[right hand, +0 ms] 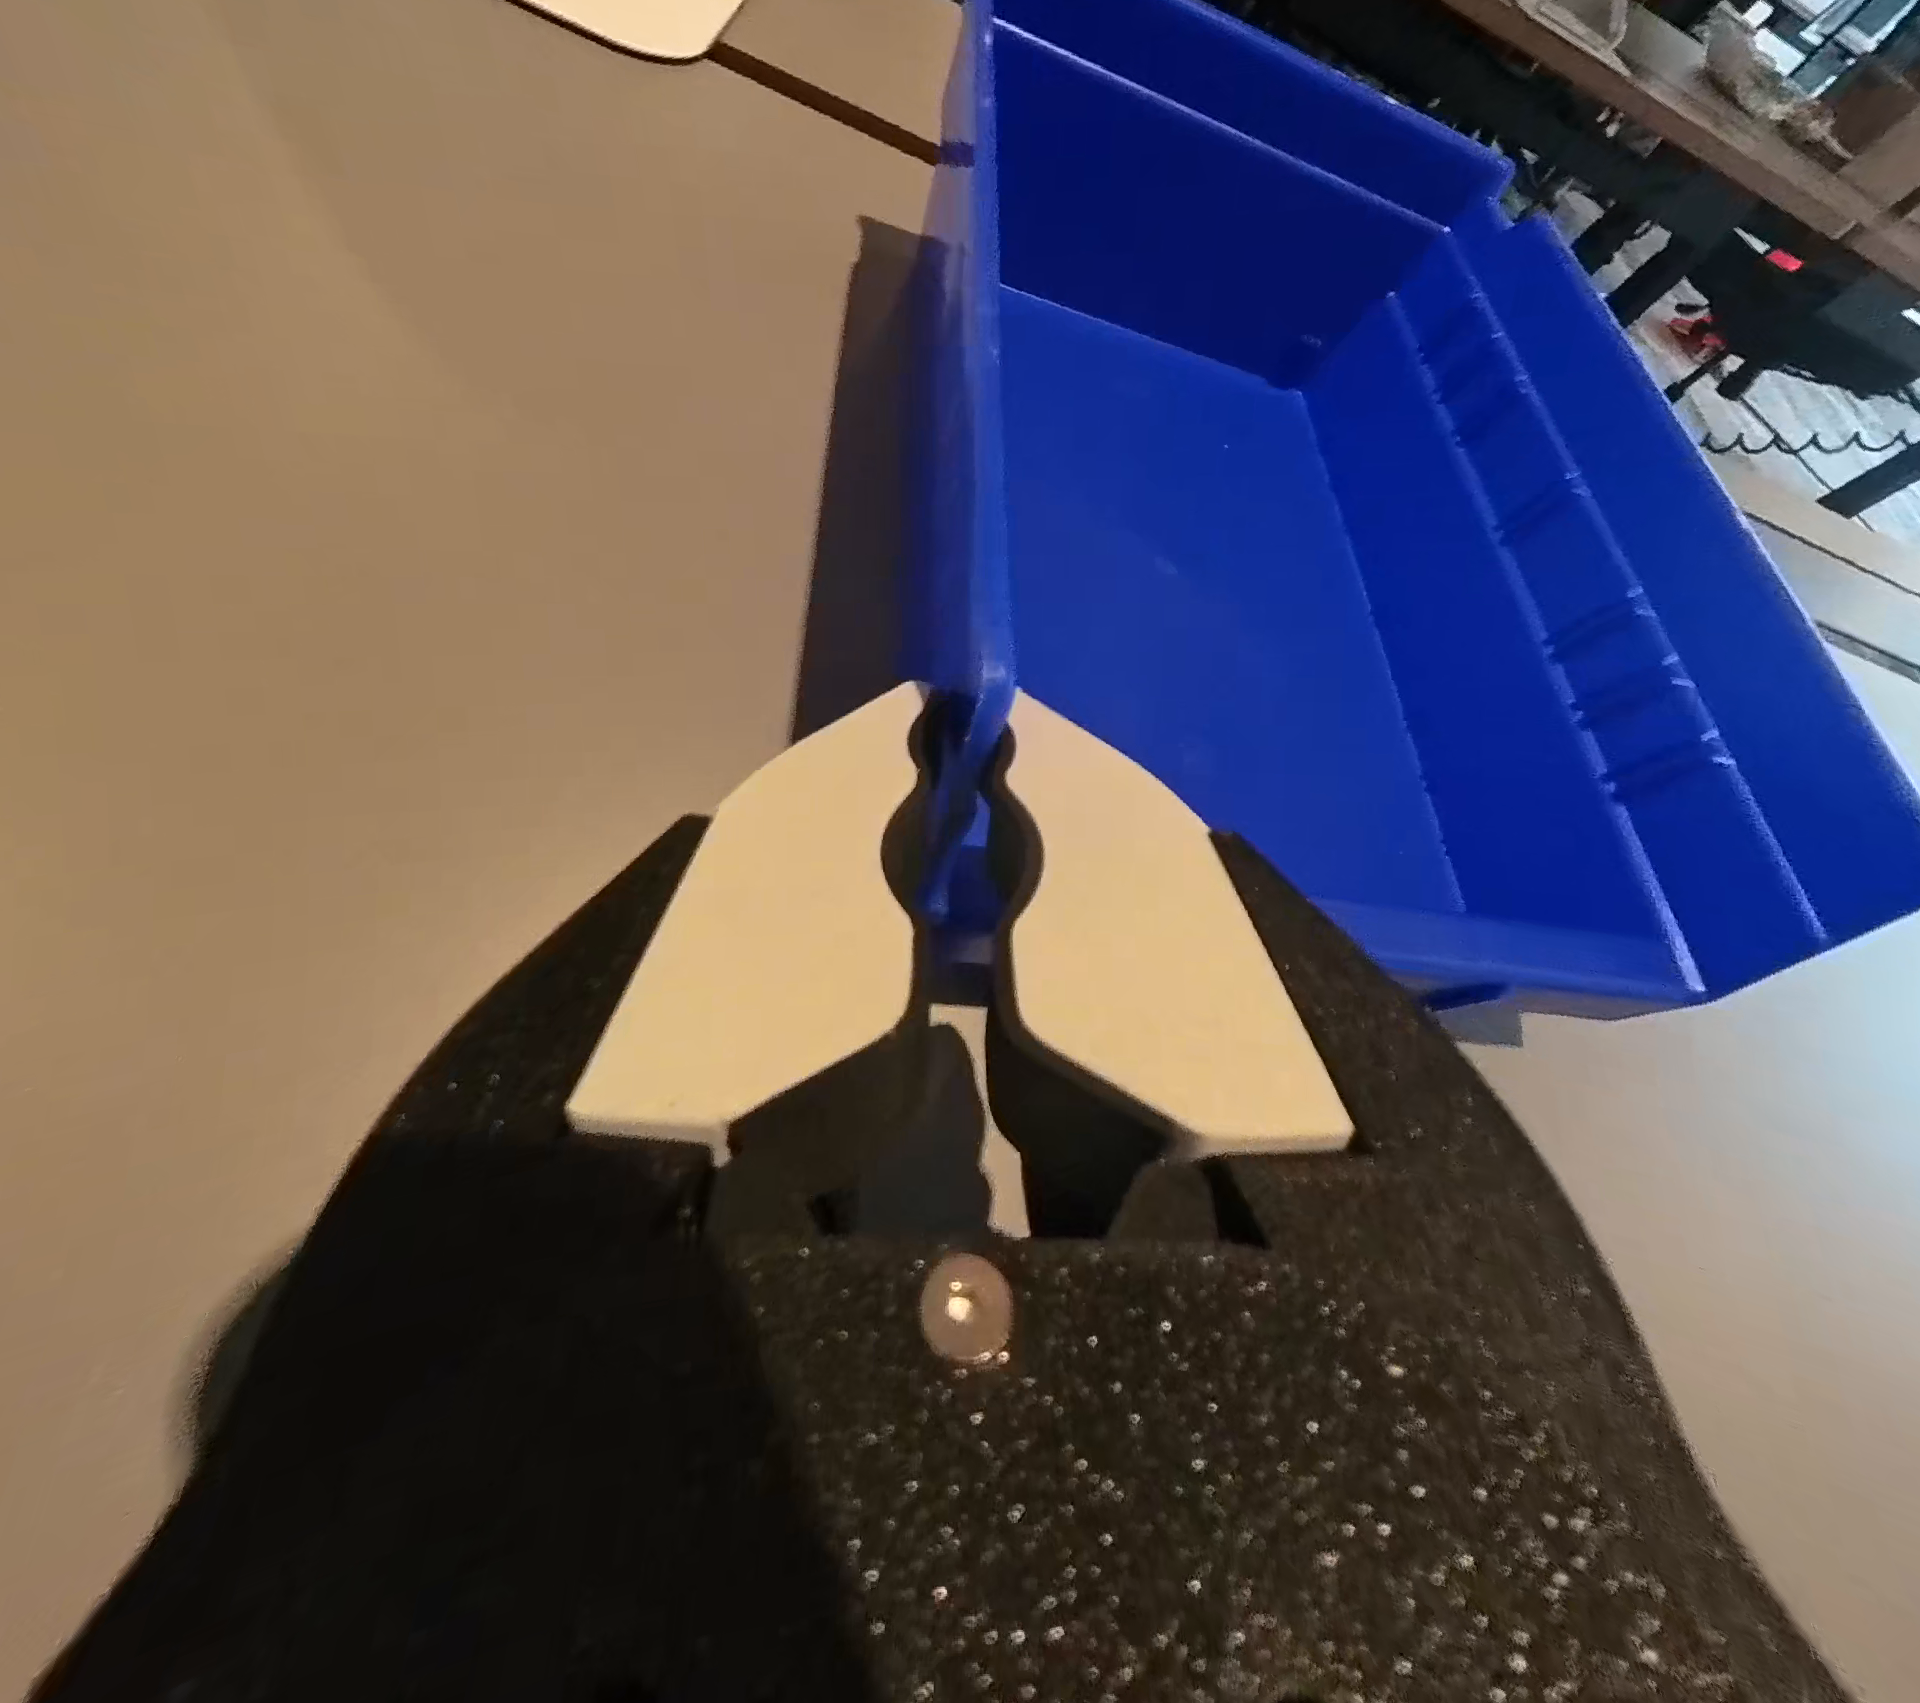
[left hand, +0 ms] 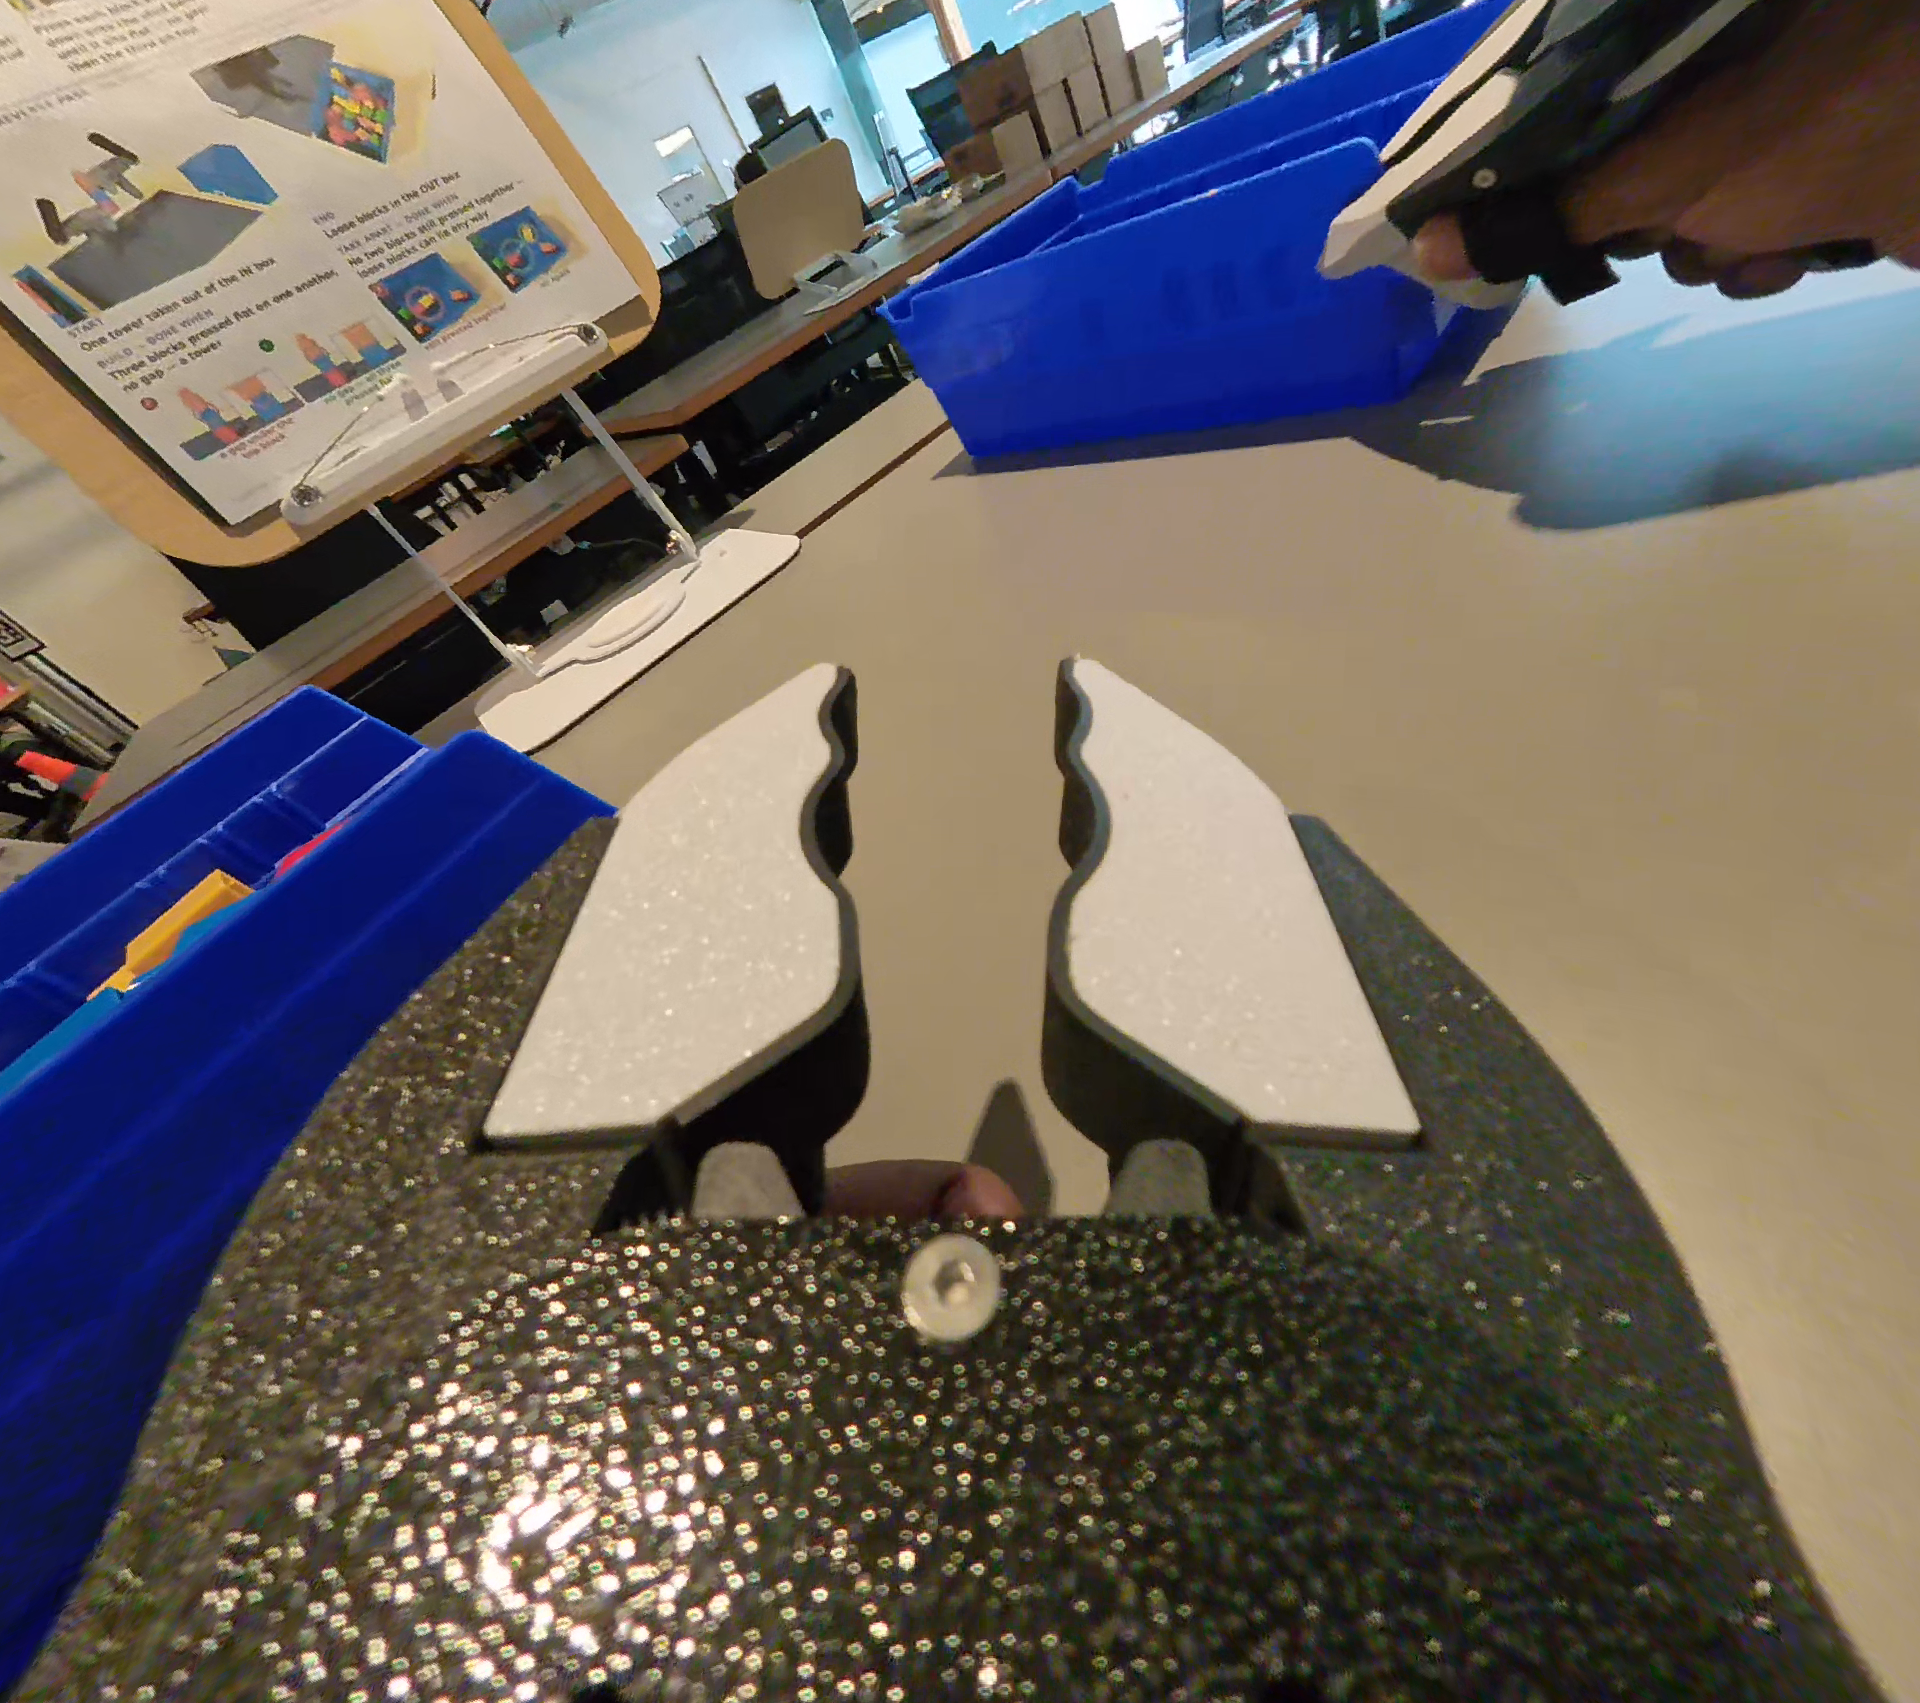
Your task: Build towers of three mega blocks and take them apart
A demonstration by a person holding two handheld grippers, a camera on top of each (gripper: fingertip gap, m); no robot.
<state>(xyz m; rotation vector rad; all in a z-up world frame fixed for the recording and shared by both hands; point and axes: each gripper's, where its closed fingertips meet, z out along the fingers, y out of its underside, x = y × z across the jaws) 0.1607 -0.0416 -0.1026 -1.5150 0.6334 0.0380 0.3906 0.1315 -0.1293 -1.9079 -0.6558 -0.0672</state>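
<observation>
A printed instruction sheet with small pictures and lines of text is standing on a clear stand on the bench. The blue bins are showing no readable marks.

My left gripper sits low and near, pointing forward, its two pale fingers spread with a clear gap and nothing between them. A bit of my fingertip shows under its black body, behind the fingers. My right gripper is out at the far right, tilted downward, its fingers pressed nearly together so their wavy inner edges pinch a thin blue wall. From the left wrist view, my right hand wraps around that gripper's black handle from behind.
</observation>
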